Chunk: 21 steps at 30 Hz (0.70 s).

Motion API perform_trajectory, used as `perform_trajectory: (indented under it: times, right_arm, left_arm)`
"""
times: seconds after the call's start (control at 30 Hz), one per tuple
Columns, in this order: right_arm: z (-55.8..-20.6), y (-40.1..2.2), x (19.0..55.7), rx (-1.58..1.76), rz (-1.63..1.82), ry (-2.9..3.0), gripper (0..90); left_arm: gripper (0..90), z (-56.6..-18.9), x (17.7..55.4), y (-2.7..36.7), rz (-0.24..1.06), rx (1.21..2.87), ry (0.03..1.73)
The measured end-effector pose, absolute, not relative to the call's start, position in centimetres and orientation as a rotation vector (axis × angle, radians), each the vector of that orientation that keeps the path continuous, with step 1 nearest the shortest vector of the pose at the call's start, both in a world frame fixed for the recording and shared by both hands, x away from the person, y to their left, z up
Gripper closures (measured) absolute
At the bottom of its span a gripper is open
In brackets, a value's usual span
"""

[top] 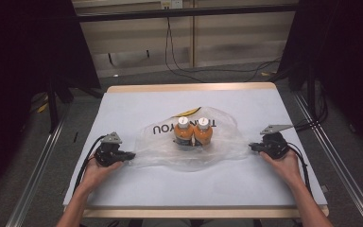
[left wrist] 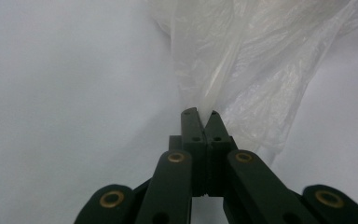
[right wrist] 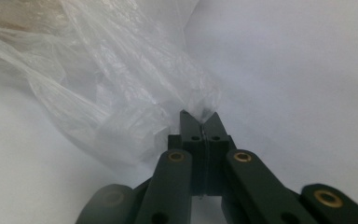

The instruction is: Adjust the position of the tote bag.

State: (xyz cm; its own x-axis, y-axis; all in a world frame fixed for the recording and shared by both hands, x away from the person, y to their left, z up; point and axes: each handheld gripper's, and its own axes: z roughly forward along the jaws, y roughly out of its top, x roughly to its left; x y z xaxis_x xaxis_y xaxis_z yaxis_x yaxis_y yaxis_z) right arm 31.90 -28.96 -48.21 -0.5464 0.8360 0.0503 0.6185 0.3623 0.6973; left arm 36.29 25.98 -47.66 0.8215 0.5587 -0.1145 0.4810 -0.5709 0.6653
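A clear plastic bag (top: 227,137) printed with dark letters lies spread on the white table (top: 170,184). Two orange bottles (top: 194,132) with white caps lie side by side at its middle. My left gripper (top: 131,155) is shut on the bag's left edge, and the film (left wrist: 242,70) fans up from its closed jaws (left wrist: 203,114). My right gripper (top: 252,147) is shut on the bag's right edge, with crumpled film (right wrist: 121,84) bunched at its tips (right wrist: 201,116). A hand holds each gripper near the table's front half.
The table has a wooden rim (top: 189,88) at the back. Metal rails (top: 38,165) run along both sides on the floor. Cables (top: 179,66) trail across the floor behind the table, and dark curtains hang at left and right.
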Motion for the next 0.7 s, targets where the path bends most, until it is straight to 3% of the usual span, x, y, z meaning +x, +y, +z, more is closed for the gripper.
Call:
perform_trajectory:
  times: [0.2,0.43,0.53,0.7]
  right_arm:
    - [-48.2,-28.7,31.6,1.284,0.971,2.305,88.8]
    - [-46.9,-29.2,31.1,1.256,1.095,2.247,74.0]
    - [-45.6,-29.6,30.5,1.251,1.187,2.185,62.2]
    - [-44.5,-29.2,30.2,1.207,1.245,2.165,50.8]
  left_arm:
    - [87.4,-47.7,36.4,26.0,0.104,2.266,0.763]
    - [65.4,-46.9,36.2,26.5,0.111,2.198,0.765]
    - [57.8,-45.8,36.0,26.9,0.141,2.139,0.747]
    - [43.2,-44.6,35.7,27.2,0.165,2.068,0.759]
